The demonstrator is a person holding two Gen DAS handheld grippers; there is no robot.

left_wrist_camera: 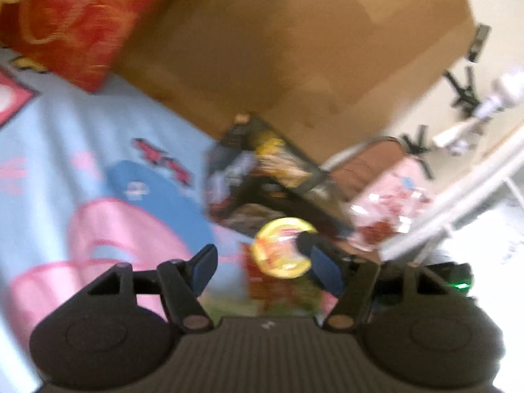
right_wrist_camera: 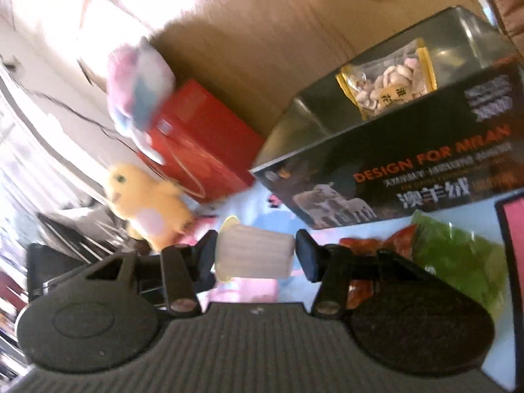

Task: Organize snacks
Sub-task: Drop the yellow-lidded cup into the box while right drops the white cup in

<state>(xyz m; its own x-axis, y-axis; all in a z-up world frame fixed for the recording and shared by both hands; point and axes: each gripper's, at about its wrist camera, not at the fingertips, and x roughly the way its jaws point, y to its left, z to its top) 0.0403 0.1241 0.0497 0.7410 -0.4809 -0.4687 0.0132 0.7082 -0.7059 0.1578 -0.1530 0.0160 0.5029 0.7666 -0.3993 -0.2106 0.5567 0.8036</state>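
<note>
In the right wrist view my right gripper (right_wrist_camera: 257, 255) is shut on a small cup snack (right_wrist_camera: 253, 253) with a ribbed pale wall and a yellow lid, held sideways above the bed. Ahead stands an open dark box (right_wrist_camera: 409, 170) printed "DESIGN FOR MILAN", with a clear bag of pale snacks (right_wrist_camera: 389, 90) inside. A green and red snack bag (right_wrist_camera: 455, 255) lies to the right. In the blurred left wrist view my left gripper (left_wrist_camera: 262, 265) is open and empty. Beyond it the same cup, lid (left_wrist_camera: 281, 249) toward me, sits between the other gripper's fingers near the dark box (left_wrist_camera: 262, 177).
A large cardboard box (left_wrist_camera: 294, 49) stands behind the dark box. A red gift bag (right_wrist_camera: 199, 144), a yellow plush chick (right_wrist_camera: 147, 203) and a pink-blue plush (right_wrist_camera: 140, 88) sit at the left. A clear packet with red contents (left_wrist_camera: 389, 209) lies on the cartoon bedsheet (left_wrist_camera: 98, 150).
</note>
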